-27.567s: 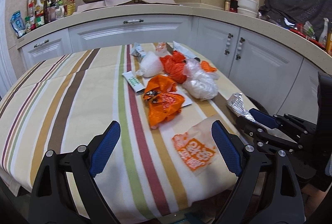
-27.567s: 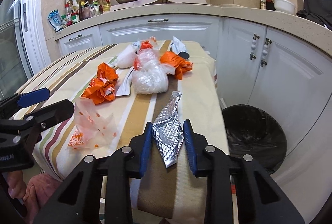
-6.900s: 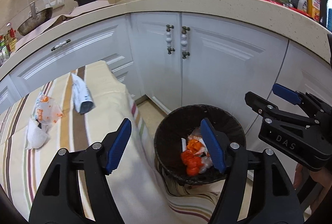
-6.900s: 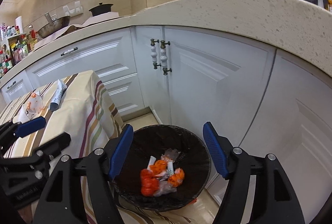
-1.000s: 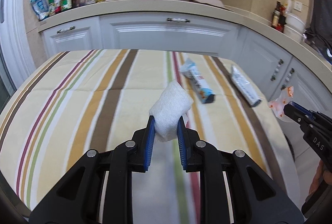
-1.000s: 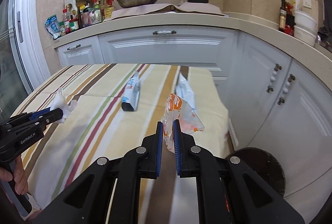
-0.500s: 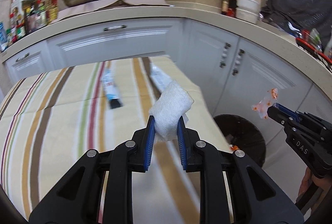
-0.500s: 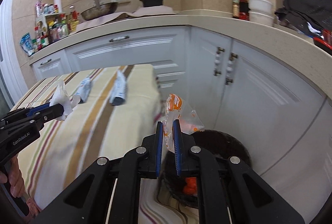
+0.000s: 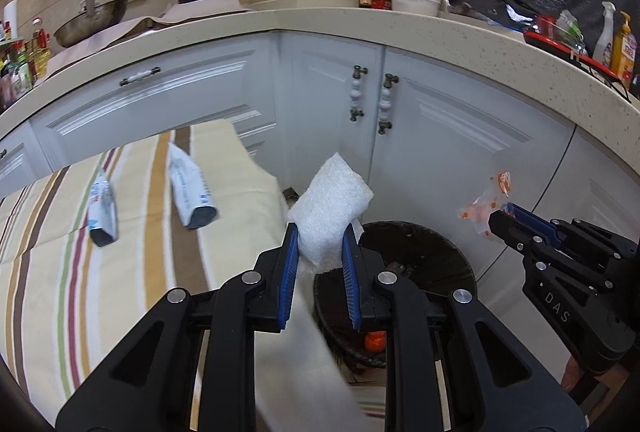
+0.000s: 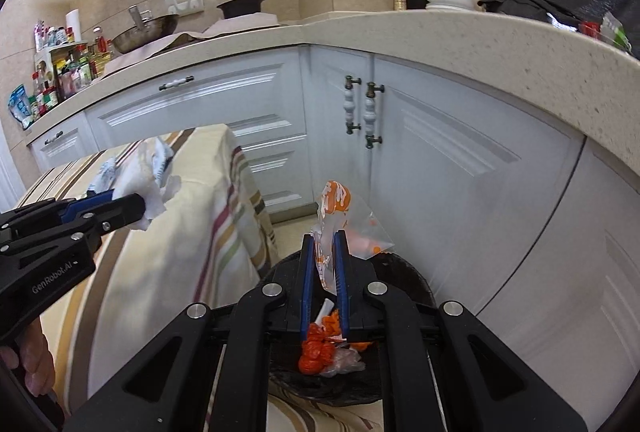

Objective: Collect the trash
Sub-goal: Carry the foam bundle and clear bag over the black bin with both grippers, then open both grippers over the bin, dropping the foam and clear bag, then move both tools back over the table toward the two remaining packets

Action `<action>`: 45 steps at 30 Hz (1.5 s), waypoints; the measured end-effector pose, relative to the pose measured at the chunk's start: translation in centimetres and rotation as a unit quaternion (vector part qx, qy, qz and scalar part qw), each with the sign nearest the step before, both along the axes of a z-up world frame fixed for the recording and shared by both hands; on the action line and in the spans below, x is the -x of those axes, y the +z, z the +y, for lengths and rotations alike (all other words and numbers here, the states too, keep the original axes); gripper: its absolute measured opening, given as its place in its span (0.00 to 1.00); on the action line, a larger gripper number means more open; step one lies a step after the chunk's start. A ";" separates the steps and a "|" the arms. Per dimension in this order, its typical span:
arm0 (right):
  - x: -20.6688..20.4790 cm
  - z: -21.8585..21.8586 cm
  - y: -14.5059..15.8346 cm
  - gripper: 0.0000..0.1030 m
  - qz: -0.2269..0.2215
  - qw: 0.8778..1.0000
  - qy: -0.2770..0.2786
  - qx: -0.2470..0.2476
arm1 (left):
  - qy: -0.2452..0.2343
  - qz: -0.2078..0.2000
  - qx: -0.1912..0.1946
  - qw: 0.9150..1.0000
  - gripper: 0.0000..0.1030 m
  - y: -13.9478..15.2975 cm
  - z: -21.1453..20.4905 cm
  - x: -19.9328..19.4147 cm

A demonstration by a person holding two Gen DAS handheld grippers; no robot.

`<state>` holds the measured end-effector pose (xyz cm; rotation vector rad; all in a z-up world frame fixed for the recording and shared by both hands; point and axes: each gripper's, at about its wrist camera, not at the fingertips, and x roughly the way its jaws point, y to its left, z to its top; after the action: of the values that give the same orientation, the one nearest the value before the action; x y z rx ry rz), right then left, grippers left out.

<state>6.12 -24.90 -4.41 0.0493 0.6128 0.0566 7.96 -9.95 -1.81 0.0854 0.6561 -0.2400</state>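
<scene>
My left gripper is shut on a white foam pad and holds it in the air at the near rim of the black trash bin. My right gripper is shut on a clear plastic bag with orange print, held above the same bin, which holds orange and clear trash. The right gripper also shows at the right of the left wrist view, the left gripper at the left of the right wrist view. Two white wrappers lie on the striped tablecloth.
The striped table is to the left of the bin, its cloth hanging over the edge. White cabinet doors and the speckled counter curve behind the bin. Bottles, bowls and a wok stand on the counter.
Both grippers have swung right from over the table to the bin, each still holding its piece of trash. The bin now lies directly below them.
</scene>
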 end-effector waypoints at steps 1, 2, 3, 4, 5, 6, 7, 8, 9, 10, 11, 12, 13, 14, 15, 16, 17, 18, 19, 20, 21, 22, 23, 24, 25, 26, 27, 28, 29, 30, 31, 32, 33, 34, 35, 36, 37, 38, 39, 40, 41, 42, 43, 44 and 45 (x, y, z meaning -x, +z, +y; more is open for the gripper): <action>0.1 -0.3 -0.1 0.11 0.000 1.000 -0.002 -0.001 | -0.003 0.003 0.000 1.000 0.20 -0.2 -0.5 -0.2; 0.1 -0.5 -0.3 0.11 0.001 1.000 -0.005 -0.002 | -0.005 0.004 0.000 1.000 0.20 -0.2 -0.7 -0.4; 0.1 -0.9 -0.4 0.11 0.002 1.000 -0.008 -0.004 | -0.008 0.005 -0.002 1.000 0.20 -0.4 -1.2 -0.6; 0.0 -1.2 -0.5 0.11 0.003 1.000 -0.010 -0.005 | -0.009 0.004 -0.004 1.000 0.20 -0.5 -1.5 -0.6; -0.1 -1.4 -0.7 0.11 0.004 1.000 -0.012 -0.006 | -0.012 0.004 -0.006 1.000 0.20 -0.7 -2.0 -0.7; -0.1 -1.6 -0.8 0.11 0.006 1.000 -0.014 -0.007 | -0.014 0.006 -0.008 1.000 0.20 -0.8 -2.3 -0.8; -0.2 -1.7 -0.9 0.11 0.007 1.000 -0.016 -0.008 | -0.015 0.007 -0.009 1.000 0.20 -0.9 -2.6 -0.9; -0.2 -1.8 -1.1 0.11 0.009 1.000 -0.017 -0.008 | -0.017 0.008 -0.011 1.000 0.20 -1.1 -2.9 -1.1; -0.2 -1.9 -1.2 0.11 0.010 1.000 -0.018 -0.009 | -0.017 0.009 -0.013 1.000 0.20 -1.2 -3.2 -1.2; -0.3 -2.0 -1.3 0.11 0.010 1.000 -0.019 -0.009 | -0.018 0.009 -0.015 1.000 0.20 -1.3 -3.4 -1.2; -0.3 -2.1 -1.4 0.11 0.011 1.000 -0.021 -0.009 | -0.018 0.010 -0.016 1.000 0.20 -1.4 -3.6 -1.3; -0.3 -2.2 -1.6 0.11 0.010 1.000 -0.022 -0.009 | -0.017 0.011 -0.018 1.000 0.21 -1.5 -3.7 -1.5; -0.5 -2.3 -1.7 0.11 0.010 1.000 -0.023 -0.009 | -0.016 0.014 -0.019 1.000 0.22 -1.7 -3.9 -1.7; -0.7 -2.3 -1.8 0.12 0.010 1.000 -0.024 -0.007 | -0.014 0.016 -0.020 1.000 0.23 -1.8 -3.9 -1.9; -0.8 -2.4 -2.0 0.15 0.009 1.000 -0.028 -0.005 | -0.010 0.018 -0.021 1.000 0.28 -2.0 -3.9 -2.1; -0.9 -2.5 -2.1 0.28 0.008 0.999 -0.031 -0.005 | -0.009 0.021 -0.023 0.999 0.33 -2.2 -4.0 -2.3; -1.0 -2.6 -2.3 0.42 0.008 0.999 -0.036 -0.005 | -0.009 0.023 -0.024 0.999 0.42 -2.3 -4.0 -2.4; -0.9 -2.7 -2.4 0.45 0.007 0.999 -0.040 -0.004 | -0.006 0.024 -0.024 0.999 0.44 -2.4 -3.9 -2.5; -0.9 -2.7 -2.4 0.47 0.006 0.999 -0.044 -0.004 | -0.005 0.026 -0.022 0.999 0.45 -2.5 -3.8 -2.5; -0.9 -2.7 -2.4 0.47 0.007 0.999 -0.044 -0.005 | -0.005 0.026 -0.020 0.999 0.45 -2.5 -3.7 -2.5; -0.9 -2.7 -2.4 0.47 0.009 0.999 -0.044 -0.005 | -0.004 0.026 -0.021 0.999 0.46 -2.5 -3.6 -2.5; -0.9 -2.6 -2.3 0.48 0.009 0.999 -0.044 -0.004 | -0.003 0.025 -0.023 0.999 0.49 -2.5 -3.6 -2.5; -0.8 -2.6 -2.3 0.50 0.008 0.999 -0.044 -0.003 | -0.002 0.023 -0.024 0.999 0.50 -2.4 -3.5 -2.5; -0.7 -2.4 -2.1 0.52 0.006 0.999 -0.044 -0.002 | -0.001 0.022 -0.024 0.999 0.51 -2.4 -3.4 -2.4; -0.6 -2.4 -2.0 0.55 0.004 0.999 -0.045 -0.001 | 0.000 0.021 -0.024 0.999 0.52 -2.4 -3.3 -2.3; -0.5 -2.3 -1.8 0.59 0.002 0.999 -0.046 0.001 | 0.001 0.020 -0.024 1.000 0.54 -2.3 -3.2 -2.2; -0.5 -2.2 -1.6 0.61 -0.001 0.999 -0.048 0.002 | 0.002 0.020 -0.024 1.000 0.57 -2.2 -3.1 -2.1; -0.4 -2.1 -1.4 0.65 -0.003 0.999 -0.049 0.003 | 0.004 0.018 -0.023 1.000 0.58 -2.1 -2.9 -2.0; -0.3 -2.1 -1.2 0.68 -0.006 0.999 -0.050 0.002 | 0.007 0.016 -0.022 1.000 0.59 -1.9 -2.7 -1.9; -0.2 -2.0 -1.0 0.70 -0.008 0.999 -0.051 0.002 | 0.009 0.015 -0.021 1.000 0.60 -1.8 -2.4 -1.8; -0.2 -1.9 -0.8 0.72 -0.010 0.999 -0.051 0.001 | 0.012 0.013 -0.021 1.000 0.61 -1.6 -2.2 -1.7; -0.1 -1.8 -0.5 0.74 -0.012 0.999 -0.052 -0.001 | 0.015 0.010 -0.020 1.000 0.62 -1.4 -1.8 -1.6; -0.1 -1.7 -0.4 0.74 -0.013 0.999 -0.052 -0.002 | 0.019 0.008 -0.019 1.000 0.63 -1.1 -1.4 -1.5; -0.1 -1.5 -0.2 0.75 -0.014 0.999 -0.051 -0.005 | 0.024 0.006 -0.019 1.000 0.64 -0.9 -0.9 -1.3; -0.1 -1.3 -0.1 0.75 -0.015 0.999 -0.049 -0.006 | 0.028 0.005 -0.020 0.999 0.64 -0.8 -0.5 -1.2; -0.2 -1.0 0.1 0.76 -0.016 0.999 -0.046 -0.010 | 0.033 0.003 -0.020 0.999 0.65 -0.6 0.0 -1.1; -0.3 -0.6 0.2 0.76 -0.016 0.999 -0.043 -0.012 | 0.039 0.002 -0.021 0.999 0.65 -0.3 0.7 -1.0; -0.4 -0.2 0.3 0.76 -0.017 0.999 -0.039 -0.014 | 0.044 0.001 -0.021 0.999 0.65 -0.2 1.3 -0.8; -0.6 0.3 0.5 0.76 -0.018 0.999 -0.033 -0.016 | 0.050 0.000 -0.021 0.999 0.65 0.0 1.9 -0.7; -0.7 0.8 0.6 0.76 -0.019 0.999 -0.028 -0.017 | 0.059 -0.001 -0.022 0.998 0.65 0.2 2.9 -0.6; -0.9 1.4 0.8 0.76 -0.020 0.999 -0.021 -0.017 | 0.067 -0.002 -0.023 0.997 0.65 0.2 3.6 -0.5; -1.1 1.9 0.9 0.76 -0.021 1.000 -0.016 -0.016 | 0.075 -0.002 -0.024 0.997 0.65 0.3 4.3 -0.4; -1.3 2.6 1.1 0.76 -0.023 1.000 -0.007 -0.016 | 0.085 -0.002 -0.023 0.996 0.65 0.5 5.2 -0.3; -1.5 3.3 1.3 0.76 -0.024 1.000 0.001 -0.016 | 0.097 -0.001 -0.023 0.995 0.65 0.6 6.3 -0.2; -1.8 4.1 1.5 0.76 -0.026 0.999 0.010 -0.016 | 0.106 0.000 -0.023 0.994 0.65 0.6 7.1 -0.2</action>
<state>7.90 -20.82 -2.91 0.0719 0.5600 0.0863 8.16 -2.86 -1.17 0.0597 0.6648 -0.0207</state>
